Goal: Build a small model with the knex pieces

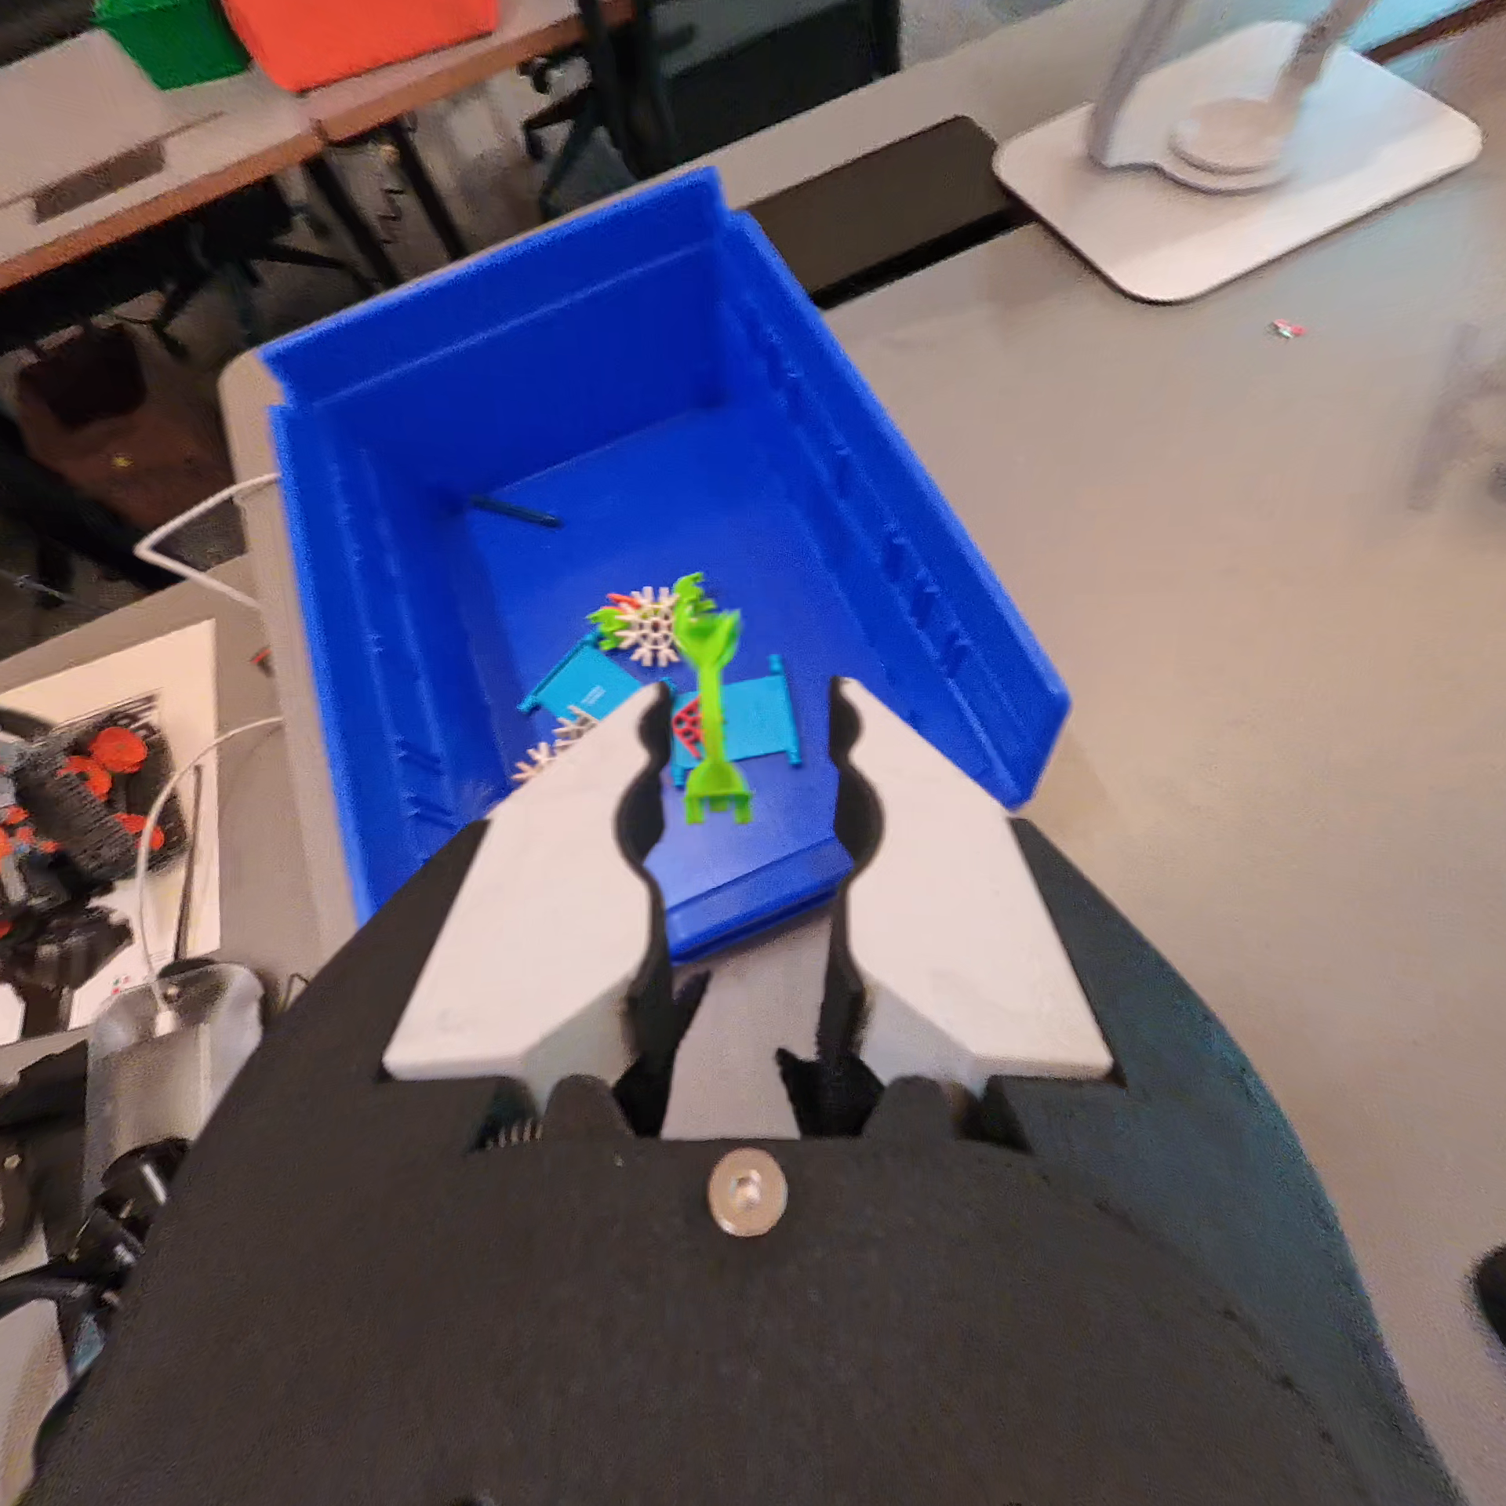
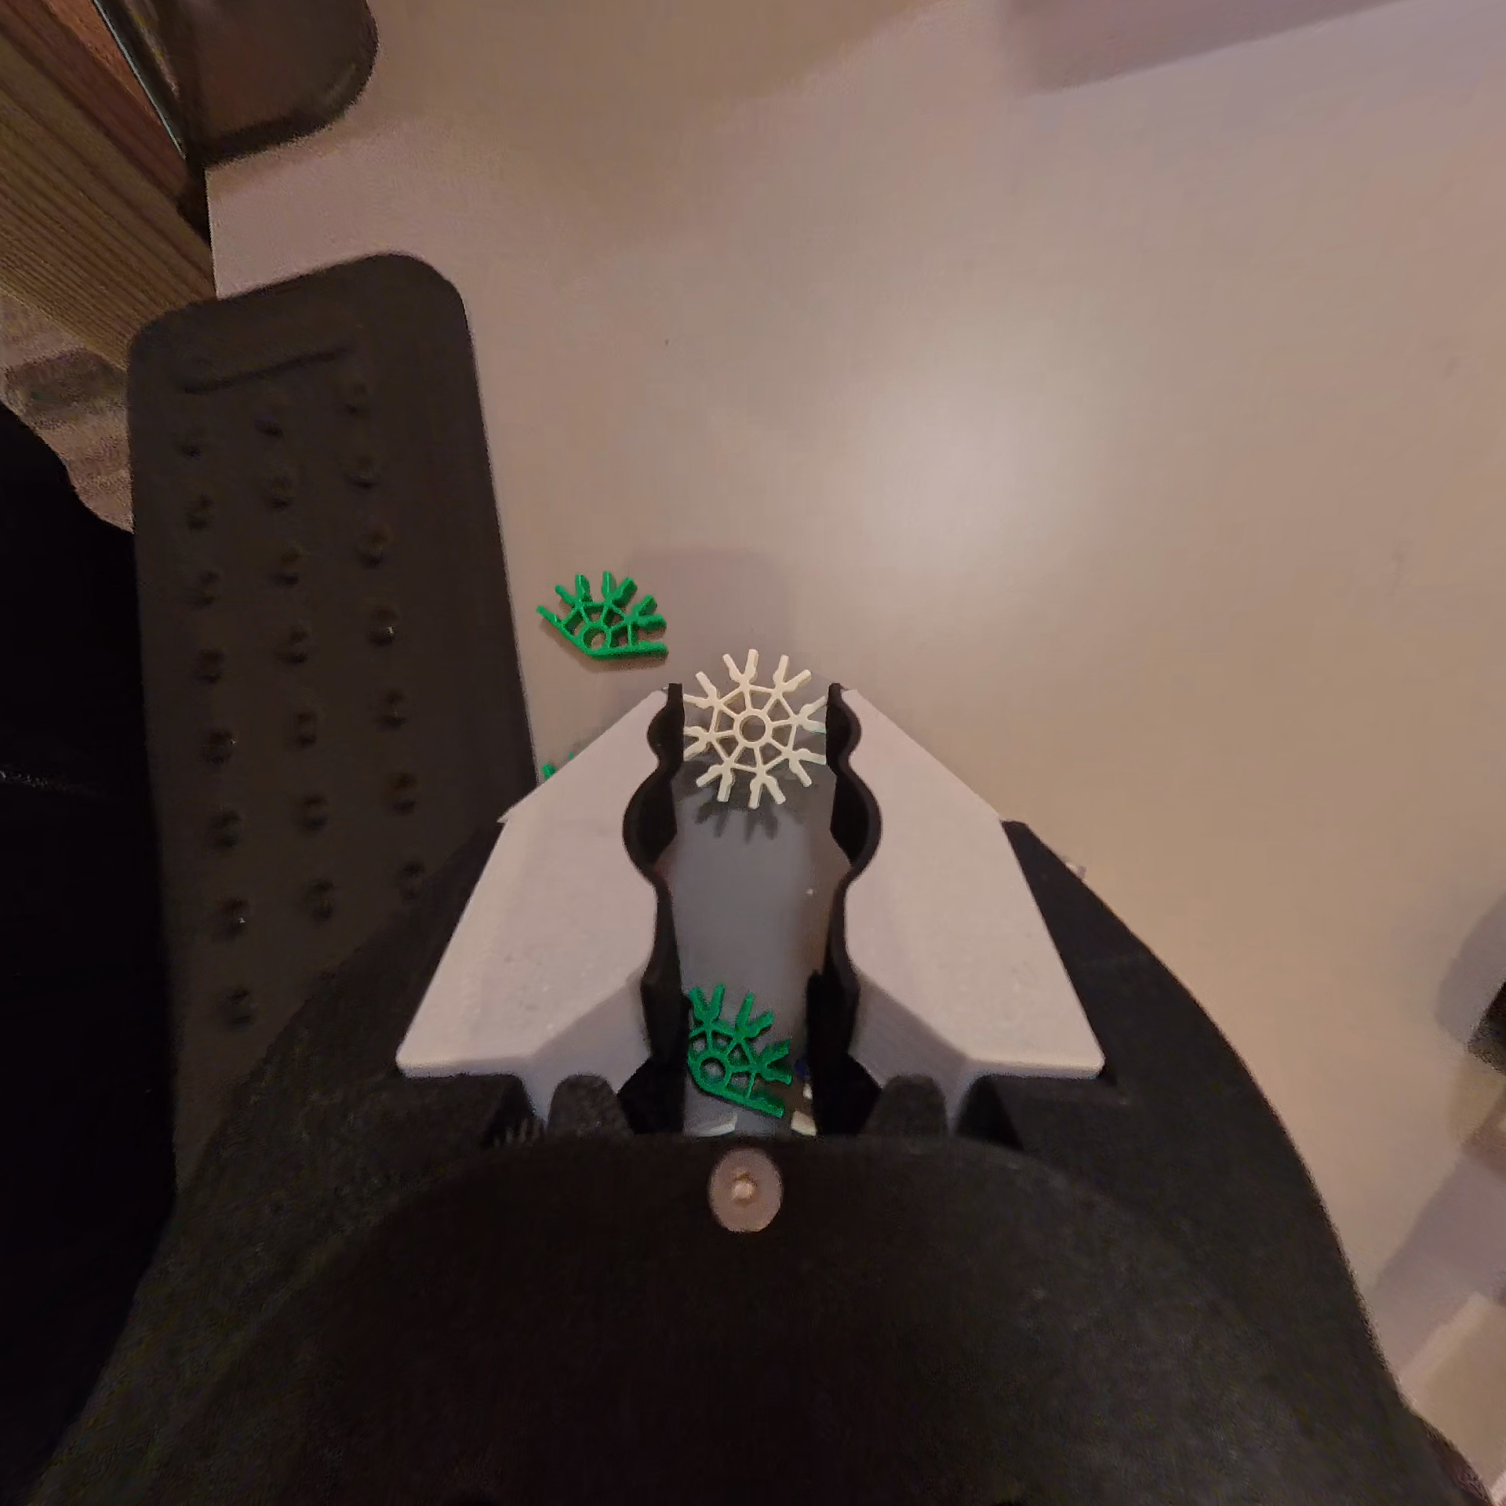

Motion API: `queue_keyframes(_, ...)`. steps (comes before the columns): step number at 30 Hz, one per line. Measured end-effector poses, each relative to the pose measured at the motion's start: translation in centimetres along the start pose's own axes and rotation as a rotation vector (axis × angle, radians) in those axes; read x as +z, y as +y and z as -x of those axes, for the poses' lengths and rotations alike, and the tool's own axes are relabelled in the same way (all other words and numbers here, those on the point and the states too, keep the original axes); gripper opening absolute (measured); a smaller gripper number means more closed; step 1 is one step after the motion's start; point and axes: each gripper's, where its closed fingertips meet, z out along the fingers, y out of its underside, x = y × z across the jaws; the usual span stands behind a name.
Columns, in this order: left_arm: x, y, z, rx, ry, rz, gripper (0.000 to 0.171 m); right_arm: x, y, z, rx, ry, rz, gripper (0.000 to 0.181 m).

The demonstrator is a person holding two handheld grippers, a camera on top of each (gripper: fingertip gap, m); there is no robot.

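Note:
My left gripper (image 1: pixel 746 693) is open and empty, held above the near end of a blue bin (image 1: pixel 896 505). Inside the bin, a light green rod piece (image 1: pixel 709 701) lies or hangs between the jaws without touching them. Around it are a white snowflake connector (image 1: pixel 652 623), teal panels (image 1: pixel 587 680), a red connector (image 1: pixel 689 721) and a dark rod (image 1: pixel 513 509). My right gripper (image 2: pixel 750 693) is shut on a white snowflake connector (image 2: pixel 737 717), held at the fingertips just above the table. Green fan-shaped connectors lie ahead left (image 2: pixel 607 623) and under the jaws (image 2: pixel 733 1051).
A black studded plate (image 2: pixel 310 611) lies on the table left of my right gripper. A white stand base (image 1: pixel 1239 187) sits at the far right of the grey table. A printed sheet (image 1: pixel 106 815) lies left of the bin. Red (image 1: pixel 358 33) and green (image 1: pixel 171 41) bins stand on a far table. Some 35 cm of space lies between my two pairs of fingers. To the black studded plate (image 2: pixel 310 611): right tips about 10 cm, left tips about 35 cm.

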Motion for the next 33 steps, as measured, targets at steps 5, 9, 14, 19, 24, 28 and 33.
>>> queue_keyframes(5, -2.8, 1.0, -3.2, 0.025, 0.008, -0.047, 0.041, -0.9, -4.8, -1.6, 0.014, -0.005, -0.124, 0.032)
queue_keyframes(9, -3.5, 4.4, -12.8, 0.001, 0.233, 0.005, 0.039, -1.7, -15.0, -5.0, -0.077, 0.029, -0.291, 0.032)
queue_keyframes(14, -2.7, 10.1, -23.4, 0.046, 0.48, 0.167, 0.041, -1.6, -28.8, -9.1, -0.171, 0.053, -0.488, 0.049)
queue_keyframes(19, -1.6, 12.8, -27.4, 0.117, 0.573, 0.258, 0.05, -1.1, -29.7, -11.3, -0.153, 0.05, -0.426, 0.056)
queue_keyframes(24, -1.2, 13.2, -29.6, 0.209, 0.649, 0.248, 0.049, -4.4, -21.0, -9.3, -0.113, 0.087, -0.353, 0.045)
queue_keyframes(28, -0.9, 12.6, -31.3, 0.262, 0.724, 0.235, 0.047, -5.9, -13.2, -7.0, -0.005, 0.102, -0.327, 0.039)
queue_keyframes(33, -0.7, 12.5, -32.4, 0.318, 0.74, 0.222, 0.034, -7.1, -5.5, -4.3, 0.095, 0.125, -0.252, 0.034)
